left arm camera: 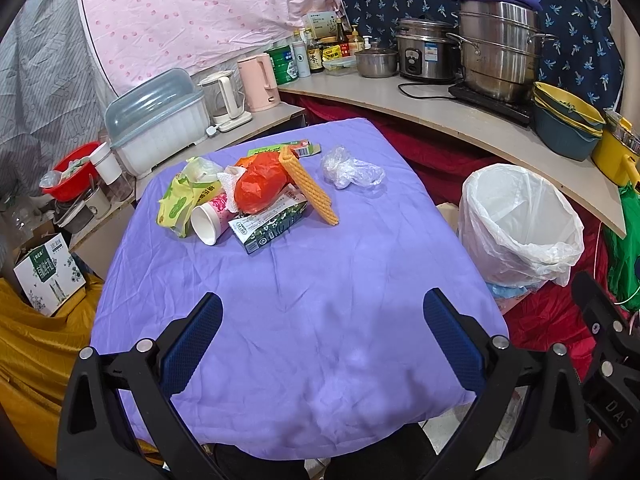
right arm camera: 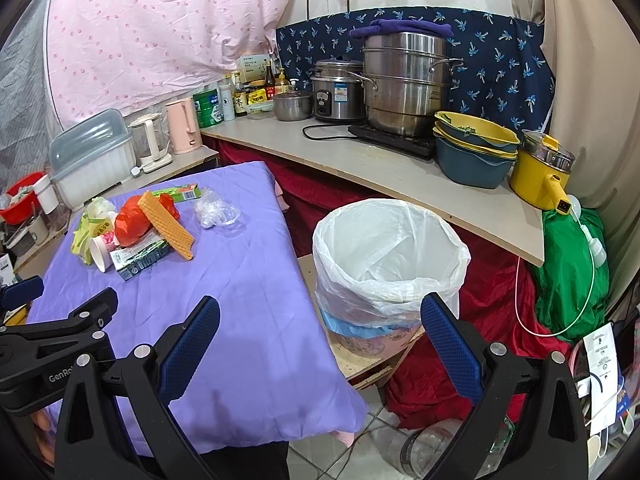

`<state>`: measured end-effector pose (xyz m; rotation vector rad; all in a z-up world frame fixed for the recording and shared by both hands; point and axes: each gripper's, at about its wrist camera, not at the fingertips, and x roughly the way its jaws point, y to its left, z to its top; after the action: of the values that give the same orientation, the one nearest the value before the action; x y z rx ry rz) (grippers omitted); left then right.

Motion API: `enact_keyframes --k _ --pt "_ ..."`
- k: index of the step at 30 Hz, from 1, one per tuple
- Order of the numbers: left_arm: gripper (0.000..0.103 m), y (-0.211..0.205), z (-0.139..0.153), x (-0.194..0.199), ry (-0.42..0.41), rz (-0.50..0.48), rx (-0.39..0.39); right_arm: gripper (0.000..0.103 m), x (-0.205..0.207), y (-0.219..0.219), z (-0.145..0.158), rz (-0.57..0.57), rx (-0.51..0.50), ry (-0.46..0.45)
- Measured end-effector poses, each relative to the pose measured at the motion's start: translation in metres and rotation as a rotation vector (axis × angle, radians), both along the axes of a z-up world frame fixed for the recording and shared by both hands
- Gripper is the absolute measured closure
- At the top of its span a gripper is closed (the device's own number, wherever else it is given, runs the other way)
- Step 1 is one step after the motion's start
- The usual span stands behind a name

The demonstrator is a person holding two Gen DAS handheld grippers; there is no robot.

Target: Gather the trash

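At the upper left of the purple-covered table (left arm camera: 304,280), crumpled, brightly coloured trash (left arm camera: 256,192) is heaped, while both the left gripper (left arm camera: 322,320) and right gripper (right arm camera: 320,322) are held wide apart, empty.

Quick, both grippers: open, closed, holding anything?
Left gripper: open, empty, over the purple cloth.
Right gripper: open, empty.

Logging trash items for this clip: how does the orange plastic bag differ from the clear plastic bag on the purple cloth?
The orange plastic bag is opaque and bright; the clear plastic bag is see-through. The orange one sits in the pile, on a carton and against a paper cup; the clear one lies alone, apart. Both are crumpled, ungrasped.
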<state>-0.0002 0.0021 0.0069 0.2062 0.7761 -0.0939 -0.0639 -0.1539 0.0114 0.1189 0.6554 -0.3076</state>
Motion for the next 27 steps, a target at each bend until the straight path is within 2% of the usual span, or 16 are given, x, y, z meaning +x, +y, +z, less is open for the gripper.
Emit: enact_keyframes --k 27 --pt "0.007 0.0005 0.005 -0.0022 -0.021 0.003 -0.002 0.007 0.0018 -0.0003 0.0016 0.005 -0.001 -0.009"
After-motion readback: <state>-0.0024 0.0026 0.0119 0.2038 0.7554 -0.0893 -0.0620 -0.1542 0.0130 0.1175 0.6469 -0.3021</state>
